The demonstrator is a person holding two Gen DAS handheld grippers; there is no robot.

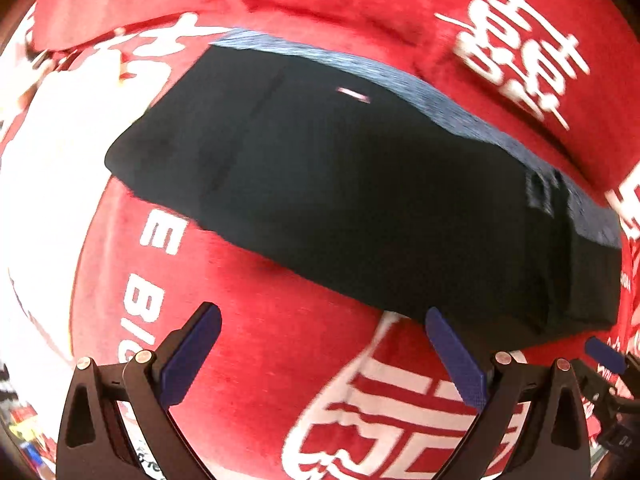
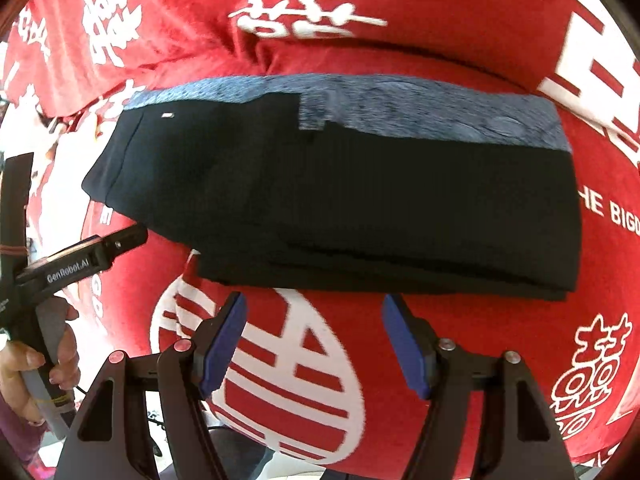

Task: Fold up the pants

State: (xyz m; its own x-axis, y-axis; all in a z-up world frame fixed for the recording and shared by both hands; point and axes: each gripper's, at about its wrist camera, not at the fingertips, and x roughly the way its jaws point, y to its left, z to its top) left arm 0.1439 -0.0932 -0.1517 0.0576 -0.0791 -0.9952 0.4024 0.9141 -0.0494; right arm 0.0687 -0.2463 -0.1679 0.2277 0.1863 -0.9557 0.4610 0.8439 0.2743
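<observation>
Blue pads (image 2: 222, 344) of my right gripper (image 2: 320, 340) sit nearest, spread wide with nothing between them, hovering over the red cloth (image 2: 460, 340) just short of the pants' near edge. My left gripper (image 1: 322, 356) is likewise released, its jaws parted above the cloth, the right pad (image 1: 456, 360) close to the pants' near edge. From the right view I see my left hand (image 2: 36, 364) wrapped round that gripper's handle, the tool angled toward the pants' left corner. Pants (image 2: 340, 200) lie folded in a dark stack mid-cloth, grey-blue waistband (image 2: 400, 108) along the far side.
</observation>
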